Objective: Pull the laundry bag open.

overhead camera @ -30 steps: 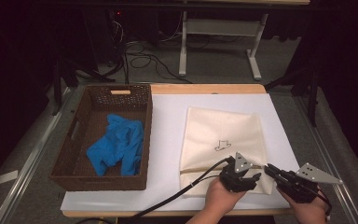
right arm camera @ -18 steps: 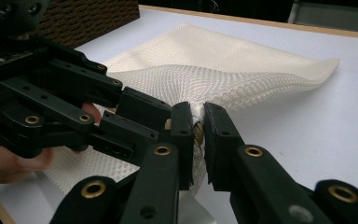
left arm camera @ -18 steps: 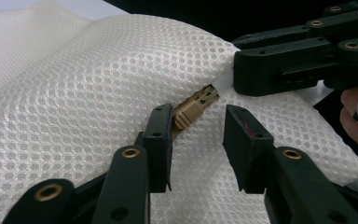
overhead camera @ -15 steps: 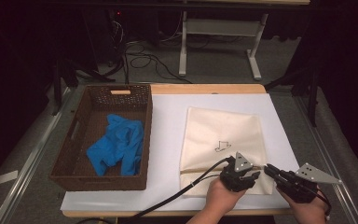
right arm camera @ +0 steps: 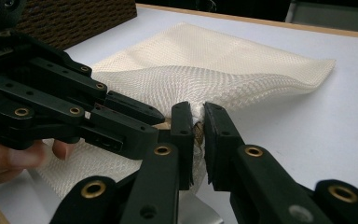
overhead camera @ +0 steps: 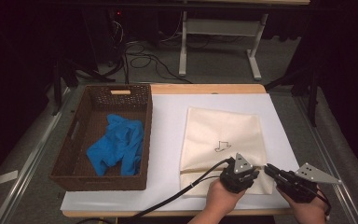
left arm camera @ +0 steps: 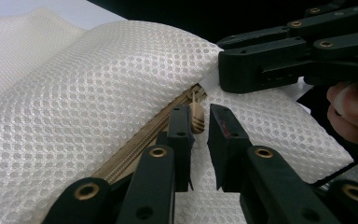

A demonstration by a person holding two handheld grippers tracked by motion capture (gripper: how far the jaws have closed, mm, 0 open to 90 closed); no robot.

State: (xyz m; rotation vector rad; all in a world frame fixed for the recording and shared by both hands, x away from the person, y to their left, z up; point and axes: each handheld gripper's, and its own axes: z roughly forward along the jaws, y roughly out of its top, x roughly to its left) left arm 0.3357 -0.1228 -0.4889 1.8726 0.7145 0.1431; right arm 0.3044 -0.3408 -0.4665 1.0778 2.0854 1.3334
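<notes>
A cream mesh bag (overhead camera: 223, 140) with a small printed mark lies flat on the white table (overhead camera: 168, 116). Its tan zipper (left arm camera: 144, 140) runs along the near edge. My left gripper (overhead camera: 254, 171) (left arm camera: 199, 123) is at the bag's near right corner. It is shut on the tan zipper pull (left arm camera: 196, 116), which stands upright between the jaws. My right gripper (overhead camera: 268, 169) (right arm camera: 198, 123) meets it from the right, shut on the mesh edge at the zipper's end. This lifts the corner slightly. In the left gripper view the right gripper (left arm camera: 228, 79) shows pinching the cloth just beyond the pull.
A dark wicker basket (overhead camera: 70, 140) stands at the table's left and holds a crumpled blue cloth (overhead camera: 116, 149). The left gripper's cable (overhead camera: 177, 193) trails over the table's front edge. Bare white table lies between basket and bag.
</notes>
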